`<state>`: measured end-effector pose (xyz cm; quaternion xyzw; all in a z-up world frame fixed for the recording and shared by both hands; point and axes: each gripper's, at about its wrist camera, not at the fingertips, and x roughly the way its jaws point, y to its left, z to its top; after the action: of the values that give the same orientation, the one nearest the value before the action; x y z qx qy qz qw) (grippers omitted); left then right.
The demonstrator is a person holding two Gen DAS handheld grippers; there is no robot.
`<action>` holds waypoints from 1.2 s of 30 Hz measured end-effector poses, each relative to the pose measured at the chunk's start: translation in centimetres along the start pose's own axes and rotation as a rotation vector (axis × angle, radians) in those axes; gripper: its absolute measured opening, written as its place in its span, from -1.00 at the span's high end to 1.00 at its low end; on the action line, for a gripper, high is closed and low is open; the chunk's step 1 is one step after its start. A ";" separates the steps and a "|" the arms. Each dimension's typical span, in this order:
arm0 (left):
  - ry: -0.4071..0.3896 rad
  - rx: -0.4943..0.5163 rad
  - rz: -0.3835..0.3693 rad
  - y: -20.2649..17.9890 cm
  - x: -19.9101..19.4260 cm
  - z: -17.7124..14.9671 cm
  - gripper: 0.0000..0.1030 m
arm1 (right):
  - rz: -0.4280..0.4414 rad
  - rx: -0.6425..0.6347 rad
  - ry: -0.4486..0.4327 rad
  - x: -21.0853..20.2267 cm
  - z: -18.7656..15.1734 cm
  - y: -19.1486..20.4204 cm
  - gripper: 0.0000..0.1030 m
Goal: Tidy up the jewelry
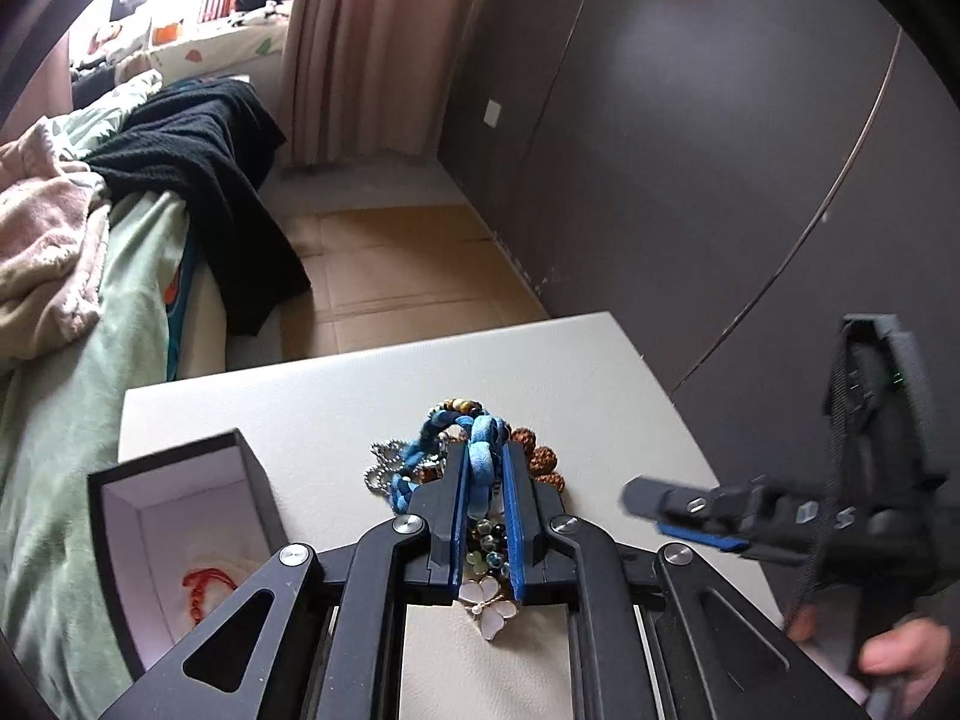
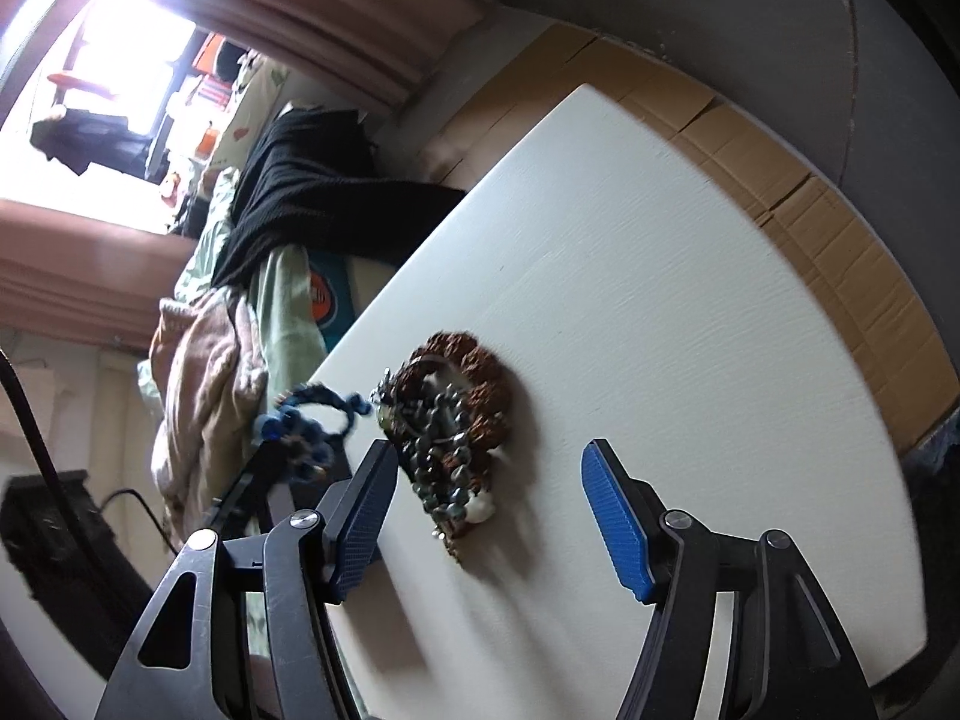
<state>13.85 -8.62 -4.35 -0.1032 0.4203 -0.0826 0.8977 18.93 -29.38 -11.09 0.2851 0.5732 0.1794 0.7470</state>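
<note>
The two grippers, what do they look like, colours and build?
Both match. The left gripper and right gripper have matte black linkage arms with triangular cut-outs, round silver pivot screws, and flat fingers faced with ribbed blue pads. Seen from the left wrist view, the right one has a black strap along its body.

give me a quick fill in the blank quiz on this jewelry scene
1. The left gripper is shut on a ____ braided bracelet.
2. The open box holds a ____ cord bracelet.
3. The right gripper is ____, with nothing between its pads.
4. The jewelry pile lies on a ____ table.

Missing words: blue; red; open; white
</note>
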 end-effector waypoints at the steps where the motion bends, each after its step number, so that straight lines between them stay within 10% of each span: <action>1: -0.002 0.000 -0.002 0.1 -0.2 0.0 0.78 | -0.001 -0.007 0.003 0.2 -0.1 0.2 -0.23; 23: -0.101 -0.161 0.030 6.5 -7.4 -2.0 0.78 | -0.042 -0.100 0.064 4.8 -1.4 2.5 0.79; 36: -0.040 -0.233 0.079 9.9 -6.7 -2.7 0.78 | 0.121 -0.172 -0.051 1.7 -1.6 5.3 0.80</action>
<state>8.19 2.21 -3.63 -0.1917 0.4129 0.0041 0.8904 18.17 -23.92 -9.26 0.2586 0.5180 0.2655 0.7709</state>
